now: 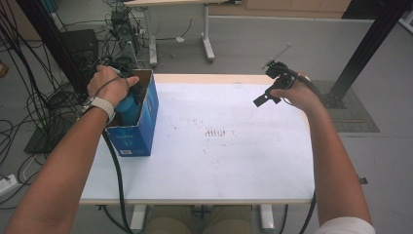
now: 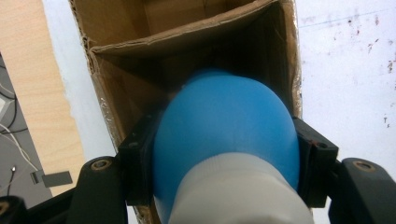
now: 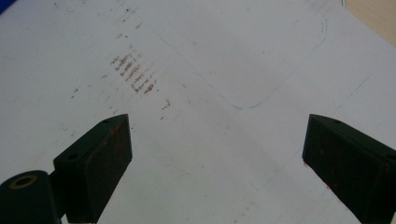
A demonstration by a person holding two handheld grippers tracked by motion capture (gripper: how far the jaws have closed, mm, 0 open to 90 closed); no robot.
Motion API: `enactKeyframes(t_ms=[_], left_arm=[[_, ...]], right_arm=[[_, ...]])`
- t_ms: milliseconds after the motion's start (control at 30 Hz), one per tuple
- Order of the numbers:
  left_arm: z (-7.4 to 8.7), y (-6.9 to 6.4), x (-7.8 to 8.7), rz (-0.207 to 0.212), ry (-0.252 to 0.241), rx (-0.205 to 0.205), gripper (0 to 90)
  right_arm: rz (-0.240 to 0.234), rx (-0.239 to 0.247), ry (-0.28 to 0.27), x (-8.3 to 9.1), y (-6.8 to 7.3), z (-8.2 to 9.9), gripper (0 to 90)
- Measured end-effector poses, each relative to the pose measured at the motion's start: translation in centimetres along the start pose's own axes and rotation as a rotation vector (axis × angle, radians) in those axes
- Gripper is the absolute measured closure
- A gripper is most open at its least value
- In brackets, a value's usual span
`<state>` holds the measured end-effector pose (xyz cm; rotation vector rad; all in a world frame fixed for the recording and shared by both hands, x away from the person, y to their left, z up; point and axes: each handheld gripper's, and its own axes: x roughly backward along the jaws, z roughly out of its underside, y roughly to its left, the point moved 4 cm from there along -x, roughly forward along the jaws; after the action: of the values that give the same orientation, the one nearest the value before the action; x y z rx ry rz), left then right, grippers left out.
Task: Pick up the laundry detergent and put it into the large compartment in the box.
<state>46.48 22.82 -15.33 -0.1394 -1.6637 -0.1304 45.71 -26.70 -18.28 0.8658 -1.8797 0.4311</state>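
A blue bottle-like container (image 2: 224, 126) with a white end (image 2: 233, 191) nearest the camera is clamped between the black jaws of my left gripper (image 2: 226, 149). Its rounded blue end points down into an open cardboard box (image 2: 121, 28). From above, the box (image 1: 146, 122) is blue outside and stands at the table's left edge; the blue container (image 1: 129, 108) sits in its opening under my left hand (image 1: 109, 83). My right gripper (image 1: 269, 85) hovers over the far right of the table, jaws wide apart. Between them (image 3: 215, 144) there is just the white tabletop.
The white tabletop (image 1: 219, 156) has a patch of brown smudges (image 1: 214, 132) near its middle and faint pencil outlines (image 3: 261, 98). Black cables hang by the left edge, and a black frame post (image 1: 370, 44) rises at the far right.
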Motion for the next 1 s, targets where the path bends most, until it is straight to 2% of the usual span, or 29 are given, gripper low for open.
enactKeyframes(t_ms=[67, 567, 700, 1000], left_arm=[[-0.1, 0.0, -0.3, 0.0, 0.015, -0.004, 37.4], [-0.1, 0.2, -2.3, 0.004, 0.034, -0.014, 37.4], [-0.1, 0.5, -2.9, 0.017, 0.043, -0.013, 37.4], [-0.2, 0.7, -3.1, 0.022, 0.043, -0.014, 37.3]], right_arm=[[0.0, -0.003, 0.001, 0.0, 0.1, 0.0, 8.2], [-0.001, -0.006, 0.006, 0.0, 0.0, 0.0, 8.3], [-0.001, -0.005, 0.005, -0.1, 0.0, 0.0, 8.3], [0.002, -0.008, 0.004, 0.1, 0.1, 0.0, 8.3]])
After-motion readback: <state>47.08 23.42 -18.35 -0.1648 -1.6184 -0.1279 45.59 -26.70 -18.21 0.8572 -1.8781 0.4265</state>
